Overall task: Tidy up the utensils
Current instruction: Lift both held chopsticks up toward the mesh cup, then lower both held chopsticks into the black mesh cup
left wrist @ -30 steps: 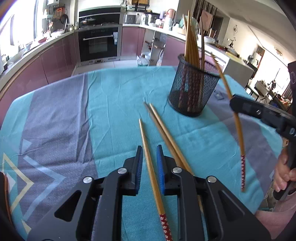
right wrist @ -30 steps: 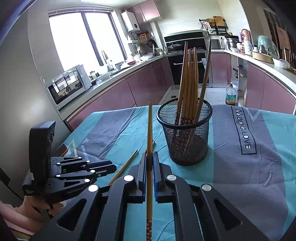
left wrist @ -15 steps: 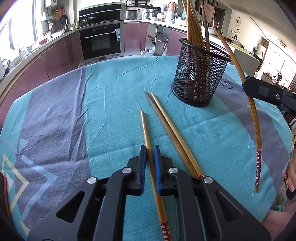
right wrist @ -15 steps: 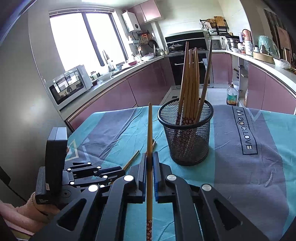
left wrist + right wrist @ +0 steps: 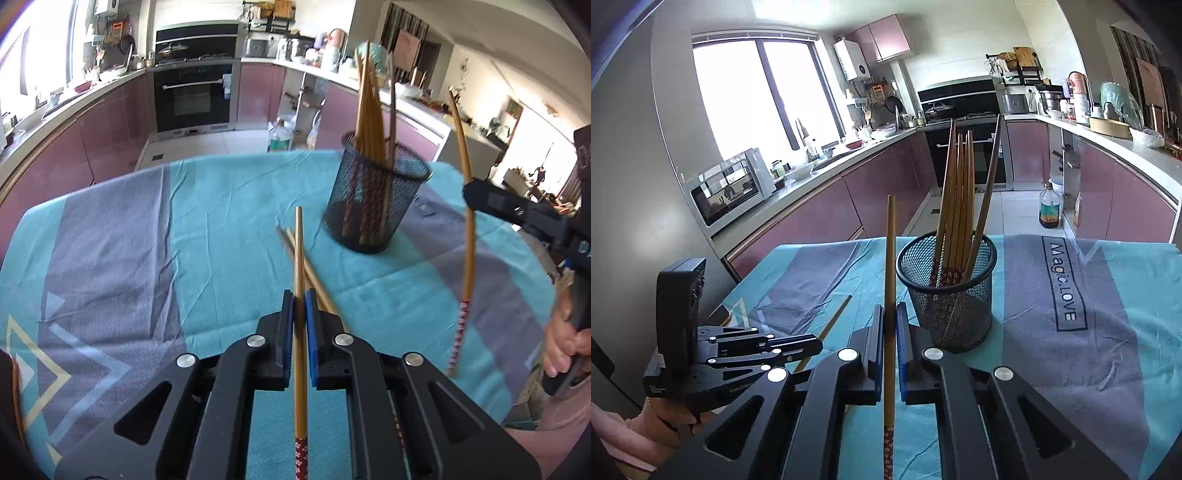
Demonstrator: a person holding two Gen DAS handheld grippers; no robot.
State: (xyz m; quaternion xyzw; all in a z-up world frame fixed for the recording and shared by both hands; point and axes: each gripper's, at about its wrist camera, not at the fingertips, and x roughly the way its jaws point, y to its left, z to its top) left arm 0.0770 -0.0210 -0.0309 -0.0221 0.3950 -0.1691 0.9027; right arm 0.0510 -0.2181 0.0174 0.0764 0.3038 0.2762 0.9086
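Chopsticks, wooden, red-patterned handles. Several are already standing in the black mesh cup, at about one o'clock from the left gripper in its own view; judged as the finished share of the job.

Chopstick in the left gripper: one chopstick is sitting clamped between the blue pads, tip pointing to twelve o'clock, and appears to be clear of the cloth. The jaws are narrow, holding it.

Chopstick in the right gripper: a second chopstick is being held the same way, jaws narrow around it, tip to twelve o'clock, just beside the cup at its ten o'clock side and not yet over the rim.

Loose pair: two chopsticks are lying on the tabletop under a teal and grey cloth, partly hidden behind the left gripper's pads.

Remaining, as judged: two held pieces to drop into the cup, two loose pieces to collect.

Change against the earlier pictures: a second ago the left gripper's jaws were standing apart around a chopstick lying on the cloth; they have just been closing, and the piece is now gripped and raised, crossing over the loose pair. The right gripper is holding its piece as before, beside the cup.
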